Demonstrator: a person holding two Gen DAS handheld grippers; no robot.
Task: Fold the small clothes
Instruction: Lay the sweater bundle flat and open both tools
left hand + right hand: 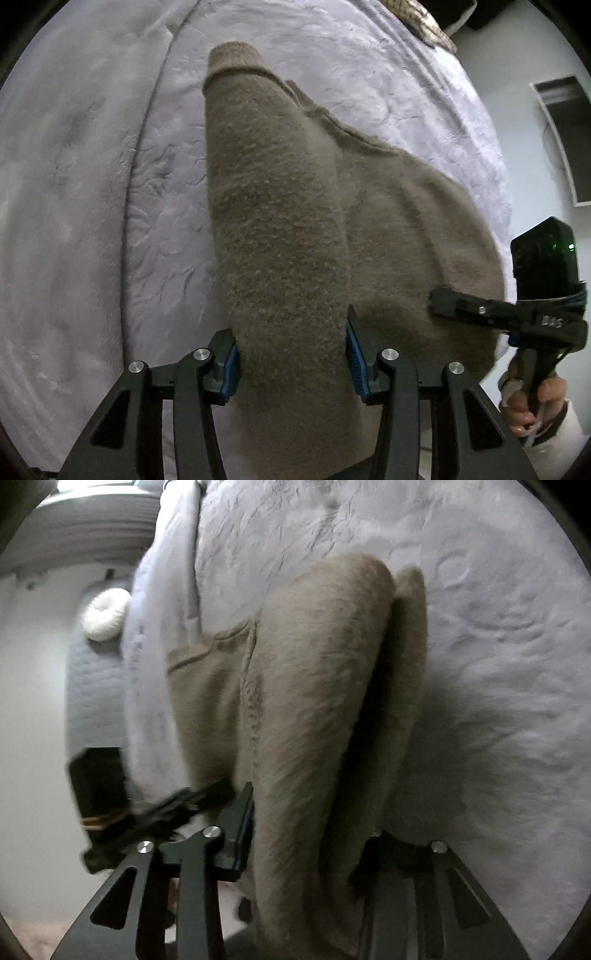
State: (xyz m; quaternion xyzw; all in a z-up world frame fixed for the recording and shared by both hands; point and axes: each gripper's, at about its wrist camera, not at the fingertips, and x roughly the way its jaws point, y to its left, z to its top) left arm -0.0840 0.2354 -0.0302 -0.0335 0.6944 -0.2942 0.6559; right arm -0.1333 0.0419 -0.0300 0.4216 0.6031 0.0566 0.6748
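Item: sweater (288,229), tan, fuzzy knit, small. It lay across a pale quilt (92,184), partly lifted at the near edge, its body spreading away ahead of both tools.

Left gripper (291,362): jaws part-way apart with a thick roll of the knit filling the gap between them; the blue pads (229,373) met the cloth on either side, so it read as clamped on the sweater. A ribbed cuff (232,59) sat at the far end of that roll, straight ahead of the tool, which suggested a sleeve drawn lengthwise for a fold.

Right gripper (306,845): a hanging fold of the sweater ran down between the jaws. The view was blurred and the cloth hid the right-hand finger, so whether the pads pressed on it I could not tell.

Hand (532,402): wrapped on the right tool's handle, to the right of the left tool.

Judgement: both tools held one edge together, probably to carry it over the body evenly.

Also present: white cushion (105,614), far left of the right tool.
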